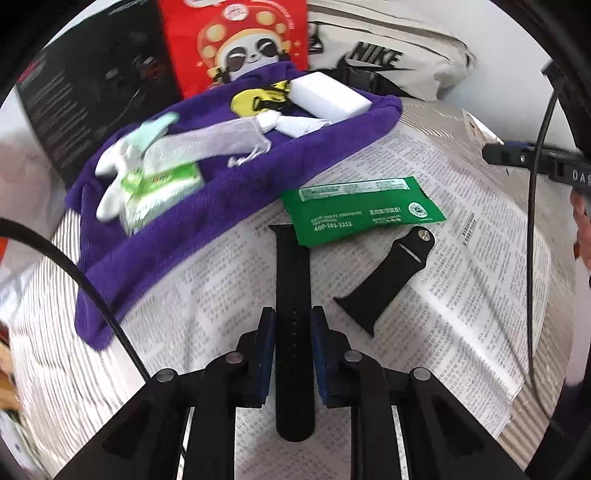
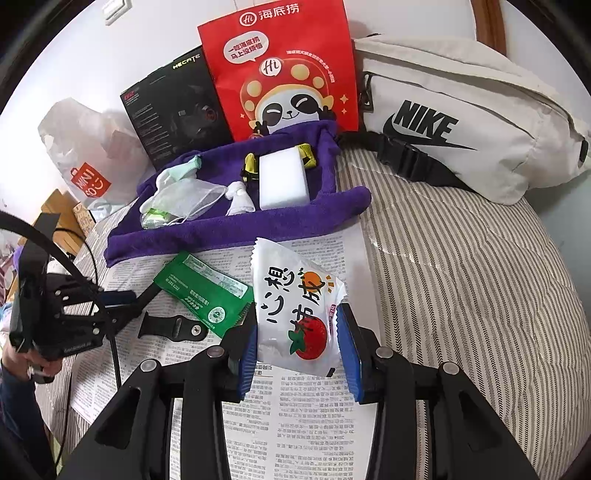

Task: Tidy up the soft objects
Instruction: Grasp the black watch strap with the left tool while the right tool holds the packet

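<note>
Matte black rubber strap (image 1: pixel 293 314), glossy crinkled white packet (image 2: pixel 295 306)

You have a plain white wall (image 2: pixel 155 33) at the far side, with a white switch plate (image 2: pixel 117 10) high on the left and a strip of brown wooden frame (image 2: pixel 489 18) at the far right. Near you lies a striped bedcover (image 2: pixel 461 266) under even daylight. At the far left stands some light wooden furniture (image 2: pixel 55 206).
</note>
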`<state>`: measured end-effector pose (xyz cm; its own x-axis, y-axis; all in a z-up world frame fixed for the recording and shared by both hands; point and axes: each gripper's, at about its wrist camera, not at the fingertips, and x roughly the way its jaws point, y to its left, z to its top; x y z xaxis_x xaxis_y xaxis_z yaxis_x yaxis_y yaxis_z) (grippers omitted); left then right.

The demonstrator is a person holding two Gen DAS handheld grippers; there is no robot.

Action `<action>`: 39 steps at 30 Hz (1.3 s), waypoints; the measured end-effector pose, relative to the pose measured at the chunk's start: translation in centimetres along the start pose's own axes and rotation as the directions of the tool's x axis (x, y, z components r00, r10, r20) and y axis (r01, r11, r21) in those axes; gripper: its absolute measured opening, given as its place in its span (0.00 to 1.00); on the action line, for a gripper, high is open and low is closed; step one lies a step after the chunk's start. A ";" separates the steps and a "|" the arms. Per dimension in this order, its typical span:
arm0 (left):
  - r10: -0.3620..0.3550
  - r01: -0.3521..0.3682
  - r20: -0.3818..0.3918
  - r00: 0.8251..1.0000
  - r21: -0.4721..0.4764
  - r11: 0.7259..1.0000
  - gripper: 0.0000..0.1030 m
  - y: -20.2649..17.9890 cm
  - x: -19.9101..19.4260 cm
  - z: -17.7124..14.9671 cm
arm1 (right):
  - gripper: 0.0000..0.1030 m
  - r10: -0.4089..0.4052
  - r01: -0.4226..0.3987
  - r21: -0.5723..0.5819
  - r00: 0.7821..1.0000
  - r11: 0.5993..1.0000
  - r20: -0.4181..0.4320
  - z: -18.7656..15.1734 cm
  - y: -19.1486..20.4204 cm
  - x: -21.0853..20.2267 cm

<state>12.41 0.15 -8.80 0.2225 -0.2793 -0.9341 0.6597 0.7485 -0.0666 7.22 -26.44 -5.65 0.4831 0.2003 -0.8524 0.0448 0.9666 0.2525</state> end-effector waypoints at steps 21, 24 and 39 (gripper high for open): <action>0.032 -0.032 0.001 0.999 -0.133 0.991 0.19 -1.3 0.1 0.4 | 0.38 0.022 -0.023 -0.041 1.000 0.999 -0.020 -0.2 1.9 0.4; 0.046 -0.045 0.006 0.999 -0.162 0.986 0.18 -0.9 -0.4 0.3 | 0.38 0.023 -0.024 -0.041 1.000 0.999 -0.019 -0.2 1.9 0.3; 0.056 -0.061 -0.037 0.998 -0.170 0.983 0.19 0.3 -0.7 -0.4 | 0.38 0.065 -0.066 -0.078 0.998 0.995 -0.024 0.1 3.8 -0.1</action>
<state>12.17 0.76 -8.29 0.2326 -0.2146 -0.9486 0.5130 0.8557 -0.0678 7.45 -22.79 -4.52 0.4634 0.2661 -0.8452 -0.0560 0.9607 0.2717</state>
